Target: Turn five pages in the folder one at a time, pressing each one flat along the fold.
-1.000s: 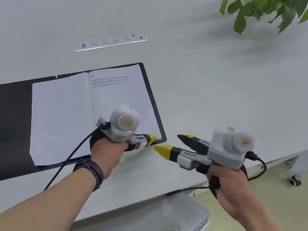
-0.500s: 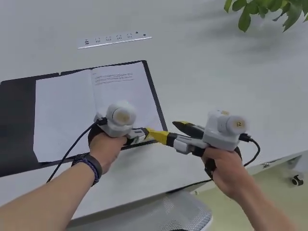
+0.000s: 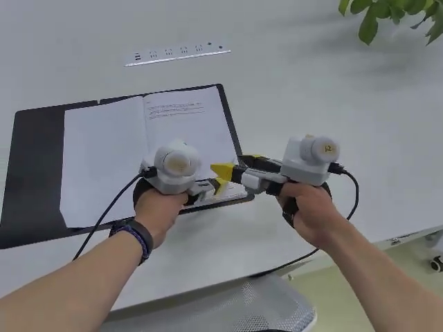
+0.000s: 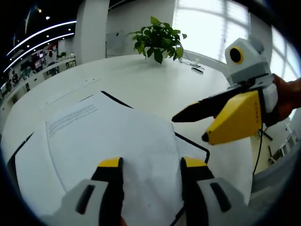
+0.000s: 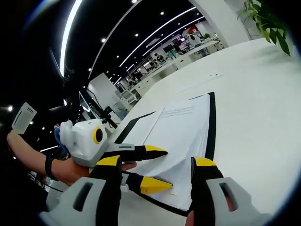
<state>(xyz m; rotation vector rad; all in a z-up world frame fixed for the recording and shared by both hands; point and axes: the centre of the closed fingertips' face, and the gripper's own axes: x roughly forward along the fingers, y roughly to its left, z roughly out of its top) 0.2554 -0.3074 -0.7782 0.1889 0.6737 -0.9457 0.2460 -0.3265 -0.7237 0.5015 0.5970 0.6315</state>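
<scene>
In the head view, nearest the observer, the left hand (image 3: 160,211) and right hand (image 3: 308,207) each carry a tool over the near edge of the table (image 3: 325,104).

The left gripper (image 3: 206,191) lies over the near right corner of the folder (image 3: 31,173), pointing toward 3 o'clock. In the left gripper view its jaws are parted wide, with the right-hand page (image 4: 117,136) lying beneath the gap and nothing clamped. Whether the tips bear on the paper cannot be determined. Judgement: it is stationed there to steady the sheets while the other tool works the edge.

The right gripper (image 3: 230,167) lies at 3 o'clock of it, pointing toward 9 o'clock. Its tips are just beside the left tool's tips at the folder's right border. Its jaws likewise stand well apart and hold nothing. Judgement: this is an approach to the page's free edge, where a single sheet can be lifted; the turn has not begun.

The folder lies open and flat at 10 o'clock from the grippers, with two white pages showing. Printed lines head the right-hand page, and the fold runs toward 12 o'clock. No page is raised.

Further out, a power strip (image 3: 176,54) sits at 12 o'clock, well apart from the folder. A plant (image 3: 394,14) overhangs at 2 o'clock, clear of the work.
</scene>
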